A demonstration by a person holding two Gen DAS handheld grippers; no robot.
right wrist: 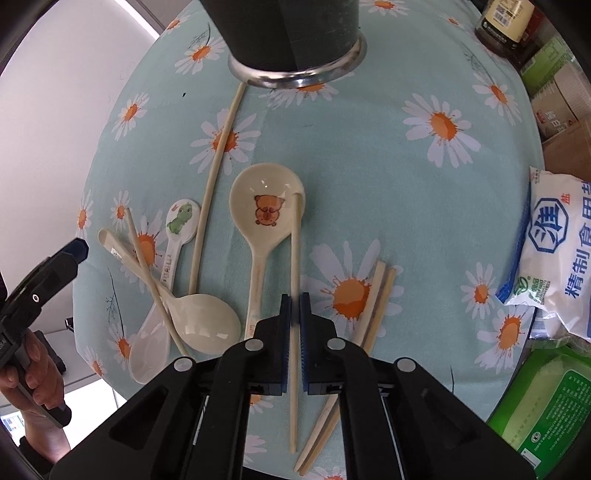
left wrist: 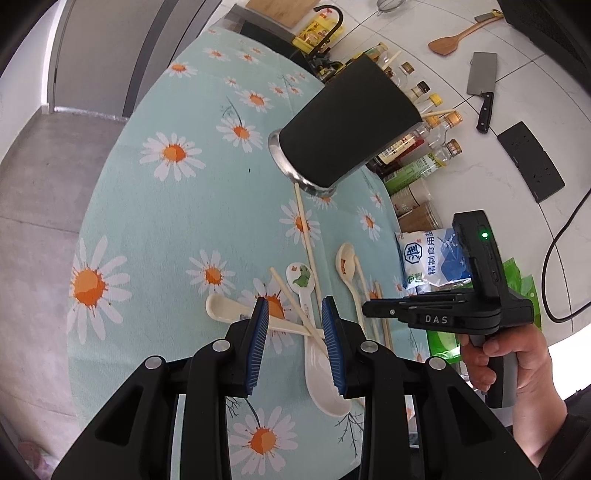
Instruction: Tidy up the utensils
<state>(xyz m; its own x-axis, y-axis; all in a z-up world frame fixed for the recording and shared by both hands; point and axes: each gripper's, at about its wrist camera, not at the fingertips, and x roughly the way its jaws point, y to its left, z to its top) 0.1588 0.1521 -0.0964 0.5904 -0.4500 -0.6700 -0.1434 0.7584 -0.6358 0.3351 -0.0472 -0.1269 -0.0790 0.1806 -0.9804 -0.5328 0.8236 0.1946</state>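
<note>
the right gripper (right wrist: 295, 314) clenched one chopstick (right wrist: 294, 258) to lift it toward the holder (right wrist: 295, 33), while the left gripper (left wrist: 295, 325) hung released.

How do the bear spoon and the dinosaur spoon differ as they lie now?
The bear spoon has the larger, rounder bowl; the dinosaur spoon is smaller and narrower. A chopstick, pinched by the right gripper, rests its tip in the bear spoon's bowl; the dinosaur spoon's handle runs under crossed utensils. Both are pale, bowl-up, pointing toward the black holder.
</note>
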